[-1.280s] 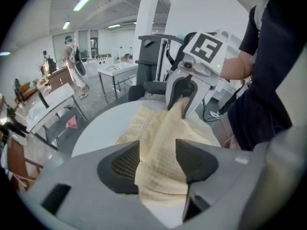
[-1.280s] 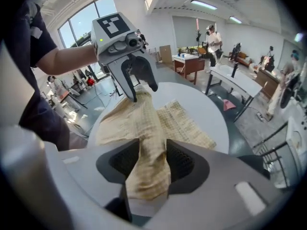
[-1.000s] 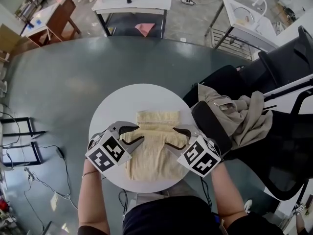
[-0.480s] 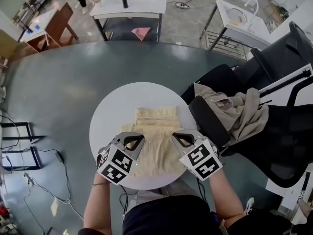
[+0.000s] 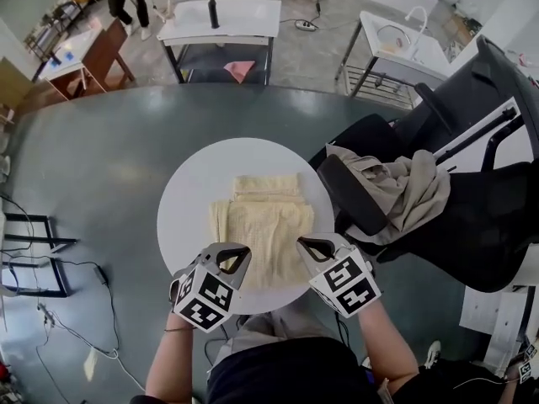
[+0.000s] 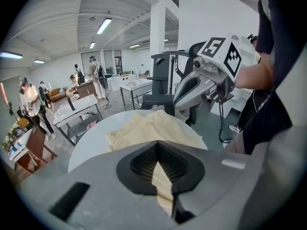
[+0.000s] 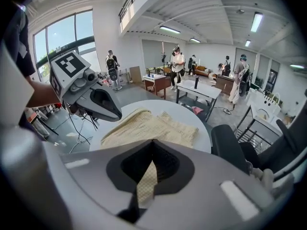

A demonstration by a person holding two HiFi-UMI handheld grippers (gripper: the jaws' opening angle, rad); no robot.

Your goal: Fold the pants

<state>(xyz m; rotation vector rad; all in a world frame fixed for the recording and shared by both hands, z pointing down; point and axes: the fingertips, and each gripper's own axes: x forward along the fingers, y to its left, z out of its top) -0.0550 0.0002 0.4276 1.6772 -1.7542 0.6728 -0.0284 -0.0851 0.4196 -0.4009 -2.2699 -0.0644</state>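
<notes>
Head view, read from left to right. Grey floor (image 5: 93, 158) surrounds a round white worktop (image 5: 189, 196) at centre.

The left hand-held gripper (image 5: 234, 248) is at the near left of the worktop, pointing away from the person and downward. Its marker cube (image 5: 205, 300) faces the camera. In the left gripper view its jaws stand fully together, tips meeting, with nothing clamped between them. The cloth seen through the gap behind the tips lies on the worktop beyond.

The pants (image 5: 265, 230) are of pale cream cloth. They lie flat on the worktop as a roughly rectangular folded packet, a little right of centre. A narrower band shows at the far end, and the near end reaches close to the worktop's near rim. The left tips are over the packet's near left part. Whether they touch the cloth cannot be told.

The right hand-held gripper (image 5: 310, 242) is over the packet's near right edge, pointing the same way. Its jaws are likewise closed tip to tip and empty, as the right gripper view shows.

A black chair (image 5: 480, 225) stands just beside the worktop at the right. A beige garment (image 5: 404, 188) is draped over it.
</notes>
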